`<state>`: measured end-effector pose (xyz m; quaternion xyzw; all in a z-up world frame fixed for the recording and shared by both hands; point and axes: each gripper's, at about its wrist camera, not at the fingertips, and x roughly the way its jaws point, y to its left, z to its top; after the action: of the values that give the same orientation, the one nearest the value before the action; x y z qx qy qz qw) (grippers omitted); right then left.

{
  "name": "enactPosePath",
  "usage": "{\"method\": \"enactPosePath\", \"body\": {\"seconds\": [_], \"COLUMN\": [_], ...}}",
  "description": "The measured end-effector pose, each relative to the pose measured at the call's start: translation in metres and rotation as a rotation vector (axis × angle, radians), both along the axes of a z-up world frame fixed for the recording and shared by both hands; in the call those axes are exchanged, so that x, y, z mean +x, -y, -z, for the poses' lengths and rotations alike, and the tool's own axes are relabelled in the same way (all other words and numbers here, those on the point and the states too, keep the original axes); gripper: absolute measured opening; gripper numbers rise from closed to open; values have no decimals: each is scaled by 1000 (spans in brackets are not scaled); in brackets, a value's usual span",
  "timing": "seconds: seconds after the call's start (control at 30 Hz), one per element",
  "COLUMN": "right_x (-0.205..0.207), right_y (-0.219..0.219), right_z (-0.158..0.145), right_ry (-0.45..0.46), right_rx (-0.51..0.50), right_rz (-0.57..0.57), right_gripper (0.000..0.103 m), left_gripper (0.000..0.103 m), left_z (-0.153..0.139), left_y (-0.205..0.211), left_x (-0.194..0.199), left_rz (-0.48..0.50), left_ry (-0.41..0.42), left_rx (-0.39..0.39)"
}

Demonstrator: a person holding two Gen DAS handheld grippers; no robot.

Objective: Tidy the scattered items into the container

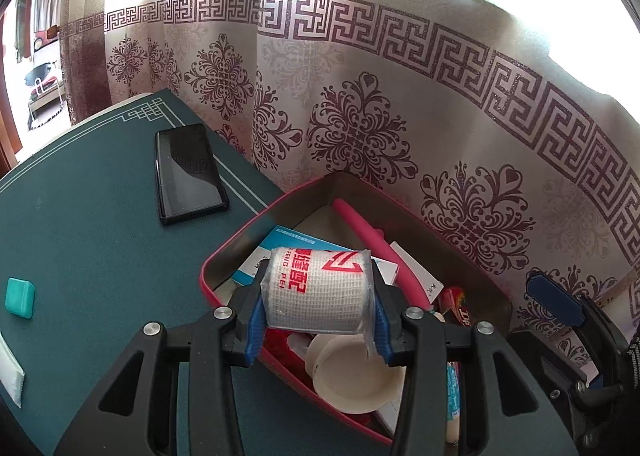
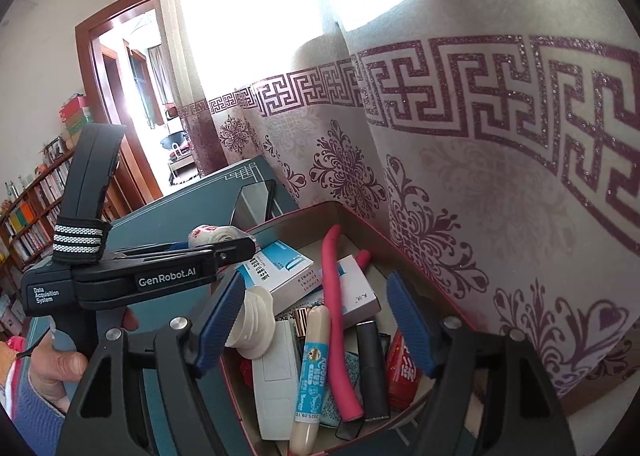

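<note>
The big green table (image 1: 88, 224) has a red box (image 1: 224, 256) at its far right edge, right by the patterned curtain (image 1: 400, 116). The box is already quite full: a long pink stick (image 2: 336, 320), blue and white packs (image 2: 280, 272), a white tub (image 1: 352, 372) and a sausage in a blue wrapper that reads "2025.09.10" (image 2: 312, 372). The left gripper (image 1: 318, 330) is squeezing a white bandage roll (image 1: 320, 288) between its fingers, and the roll hangs right over the near left part of the box, above the white tub. The roll lies sideways, its long way going from one finger to the other, so it only needs letting go to drop in. It has red writing, with "FENG PEI" readable. The right gripper (image 2: 316, 324) hangs over the box too, spread wide with nothing in it. The left one's body says "GenRobot.AI" and "Data Acquisition System". Still out on the table, off to the left, are a black phone (image 1: 188, 172) and a small teal case (image 1: 19, 296).
</note>
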<state>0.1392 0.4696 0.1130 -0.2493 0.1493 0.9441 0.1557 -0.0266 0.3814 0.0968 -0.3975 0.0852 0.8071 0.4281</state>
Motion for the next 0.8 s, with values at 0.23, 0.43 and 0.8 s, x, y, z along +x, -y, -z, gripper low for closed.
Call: {"method": "enactPosePath", "body": {"seconds": [0.23,0.43,0.8], "right_x": [4,2,-3], "right_y": [-1,5,24], "right_z": [-3,-1,-5], "right_ry": [-4,30,23], "right_rx": [10,49,68], "right_rz": [15,12,14], "right_gripper": [80,80,81], "left_gripper": [65,65,65], "left_z": [4,3,-24], "left_y": [-13,-4,49], "left_x": [5,5,-4], "left_rz": [-65,-74,-148], "left_ry": [9,23,6], "left_rx": [-12,1,92]}}
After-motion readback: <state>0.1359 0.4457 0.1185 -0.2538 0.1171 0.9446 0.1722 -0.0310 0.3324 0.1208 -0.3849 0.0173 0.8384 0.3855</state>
